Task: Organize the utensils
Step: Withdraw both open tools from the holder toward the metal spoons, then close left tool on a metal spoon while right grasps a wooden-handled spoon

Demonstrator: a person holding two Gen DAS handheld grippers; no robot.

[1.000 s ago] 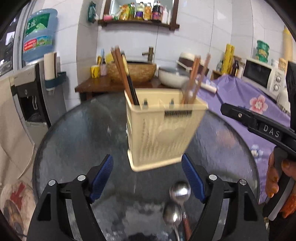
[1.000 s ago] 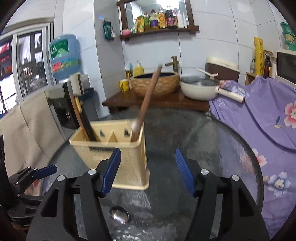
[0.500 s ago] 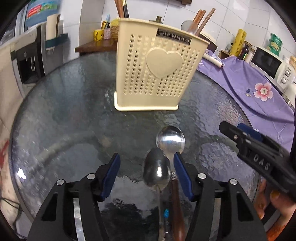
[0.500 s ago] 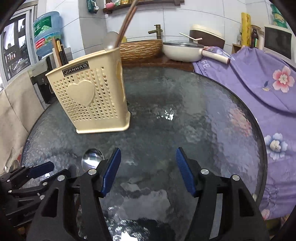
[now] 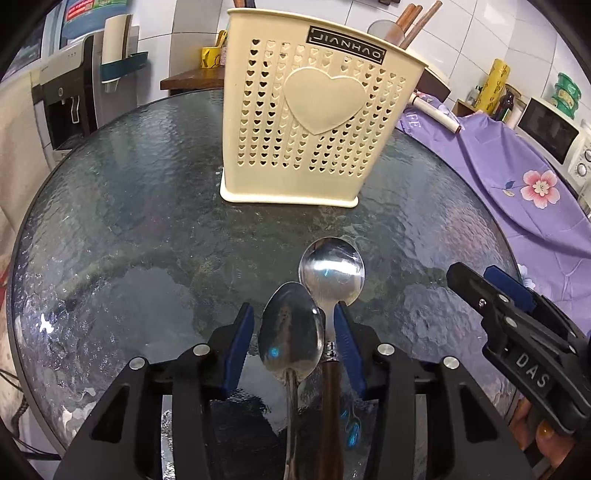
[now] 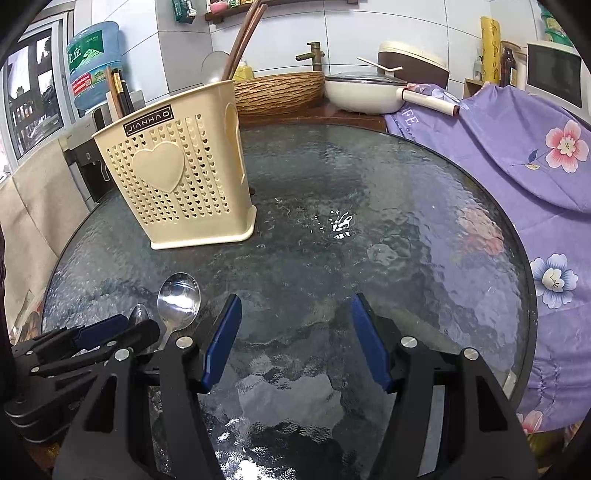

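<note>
Left gripper (image 5: 293, 343) low over two spoons on glass table (image 5: 129, 229); right gripper (image 6: 295, 341) idle, wide open, holding nothing.

Left pads (image 5: 236, 347) partly closed around all-metal spoon (image 5: 290, 332) and wood-handled spoon (image 5: 331, 273); contact with pads not discernible, grip unclear. Both handles cut off at frame bottom, overlapping, lower ends hard to separate. Cream utensil holder (image 5: 306, 125) upright mid-table, well apart from spoons; holds chopsticks (image 6: 245, 35) and another spoon, mostly hidden behind its wall, tops cropped in left view. From right wrist: spoon bowls just beside left gripper tip, handles hidden by black gripper body. Table's near edge blocked by both grippers.
</note>
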